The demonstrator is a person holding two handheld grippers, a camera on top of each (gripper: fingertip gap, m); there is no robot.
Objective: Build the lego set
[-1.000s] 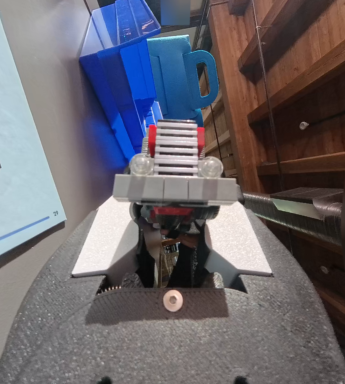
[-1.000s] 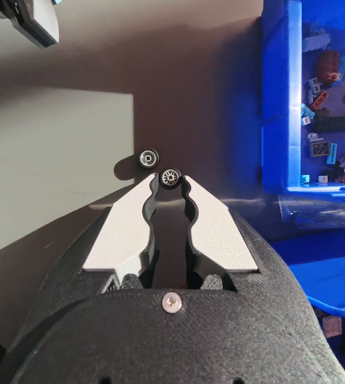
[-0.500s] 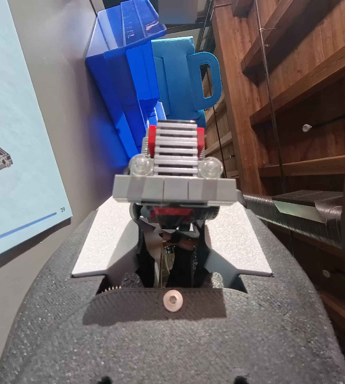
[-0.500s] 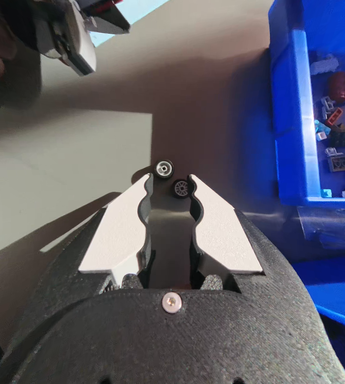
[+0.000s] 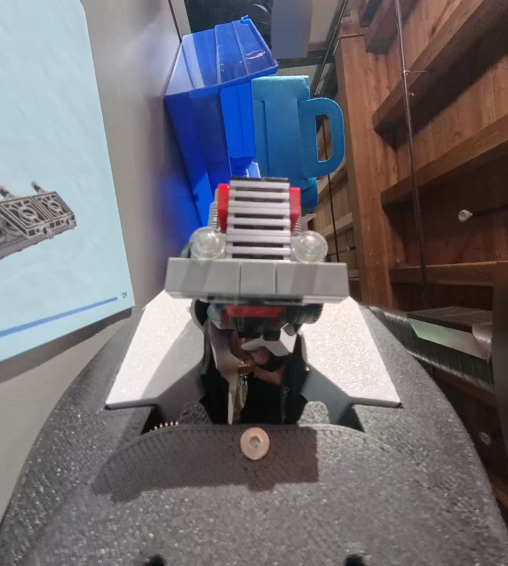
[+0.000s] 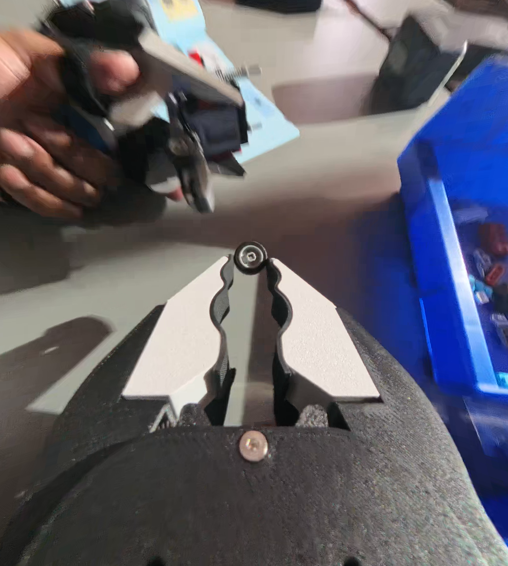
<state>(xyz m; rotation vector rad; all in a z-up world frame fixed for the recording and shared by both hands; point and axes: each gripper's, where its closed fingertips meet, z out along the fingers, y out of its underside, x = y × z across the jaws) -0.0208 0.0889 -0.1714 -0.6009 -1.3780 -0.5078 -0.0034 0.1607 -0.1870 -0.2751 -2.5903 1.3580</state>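
My left gripper point(image 5: 254, 318) is shut on a grey and red lego truck point(image 5: 257, 245) with a slatted grille, two clear headlights and a grey bumper, held in the air. My right gripper point(image 6: 250, 260) is shut on a small black lego wheel point(image 6: 250, 256) with a grey hub, pinched at the fingertips and lifted off the table. In the right wrist view the left gripper point(image 6: 191, 147) shows blurred at the upper left, held by a person's hand point(image 6: 29, 122), with the truck's underside facing me.
A blue bin point(image 6: 473, 260) of loose lego pieces stands at the right; it also shows in the left wrist view point(image 5: 216, 116). The light blue instruction booklet point(image 5: 32, 183) lies on the grey table point(image 6: 323, 183). Wooden shelves point(image 5: 445, 153) fill the background. The left gripper's tips are roughly 8 cm from the right gripper's.
My right gripper closed on one black wheel and lifted it off the table toward the left gripper. The left gripper with the truck shifted slightly; more of the booklet page shows.
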